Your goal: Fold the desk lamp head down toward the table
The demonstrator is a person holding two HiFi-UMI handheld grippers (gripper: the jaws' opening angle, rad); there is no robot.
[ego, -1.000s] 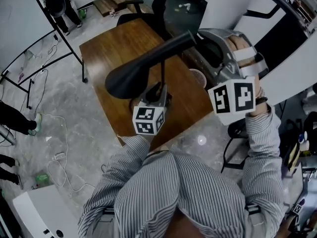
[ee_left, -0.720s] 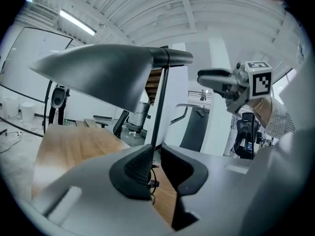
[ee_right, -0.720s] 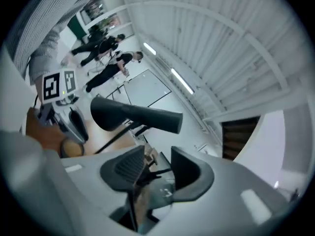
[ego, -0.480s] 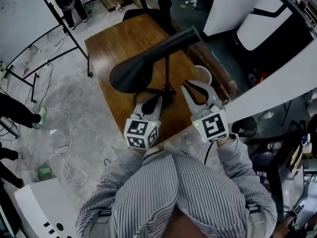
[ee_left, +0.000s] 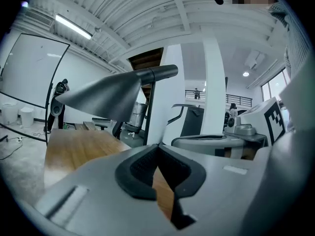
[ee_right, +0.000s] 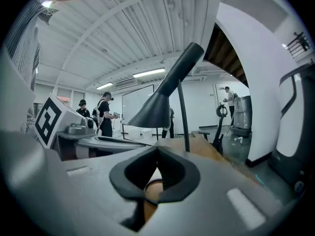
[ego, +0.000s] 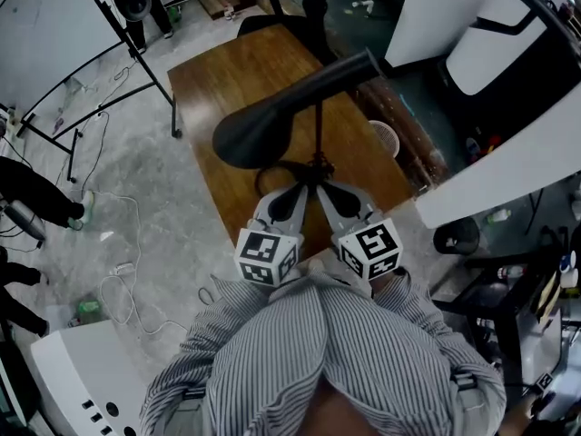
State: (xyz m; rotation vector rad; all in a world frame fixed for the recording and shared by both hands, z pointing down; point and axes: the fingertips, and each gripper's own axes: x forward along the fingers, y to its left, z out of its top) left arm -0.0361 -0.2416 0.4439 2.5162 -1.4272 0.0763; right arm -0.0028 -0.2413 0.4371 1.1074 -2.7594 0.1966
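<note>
Right gripper [ego: 330,198] now sits low beside left gripper [ego: 296,198]. Both have just been closing and are pressed together, empty. Lamp head [ego: 259,133] slants well above table [ego: 231,71]; I can't tell whether that's folded or pending.

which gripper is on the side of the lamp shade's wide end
The left gripper: the lamp shade flares out toward its side, while the right gripper sits by the narrow neck.

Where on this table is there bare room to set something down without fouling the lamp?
The far half of the table, between the lamp head and the chair, is bare wood. The near end is crowded: the lamp stem stands there, the left gripper and right gripper sit at its foot, and a cup takes the right edge.
</note>
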